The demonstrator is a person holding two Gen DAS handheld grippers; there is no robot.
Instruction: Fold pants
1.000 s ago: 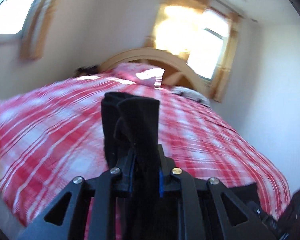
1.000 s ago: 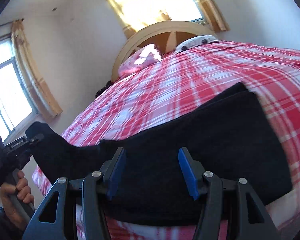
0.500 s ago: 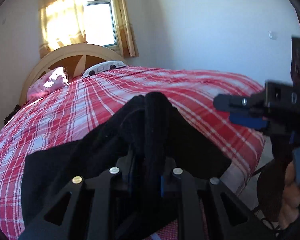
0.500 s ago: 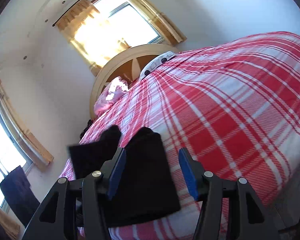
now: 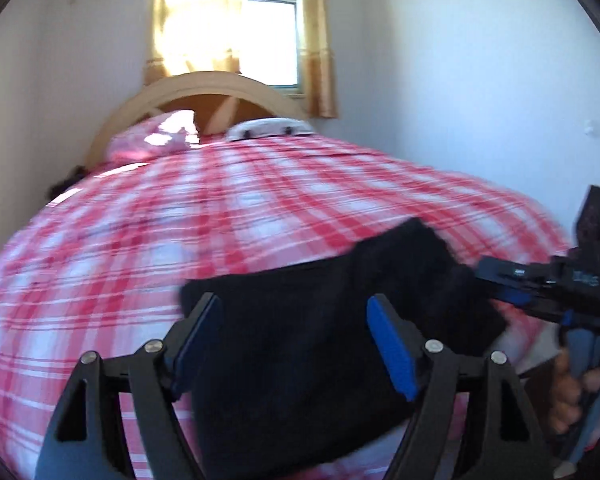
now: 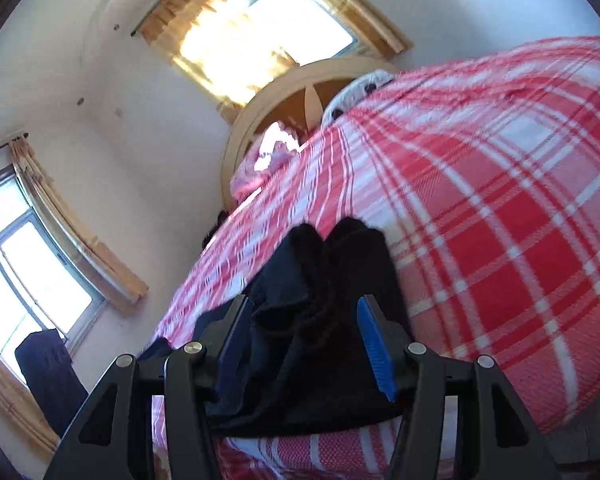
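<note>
Pants (image 5: pixel 300 340) folded on near edge of bed (image 5: pixel 220 216). Left claw (image 5: pixel 292 344) opening, pads clear; right claw (image 6: pixel 304 344) agape, gripping nothing. Risk: bundle slides off edge or springs open.

Your left view's motion-blurred: bedspread (image 5: pixel 148 264) checks smear. Pants (image 5: pixel 300 344) near edge hides behind gripper arms. Your right hand (image 5: pixel 568 396) is cut off at right edge. Dark lump (image 5: pixel 66 184) far left: can't tell what.

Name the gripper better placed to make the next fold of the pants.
Probably the right gripper: bunched black pants sit between its fingers. The left gripper is opening, its pads clear of the cloth lying flat.
</note>
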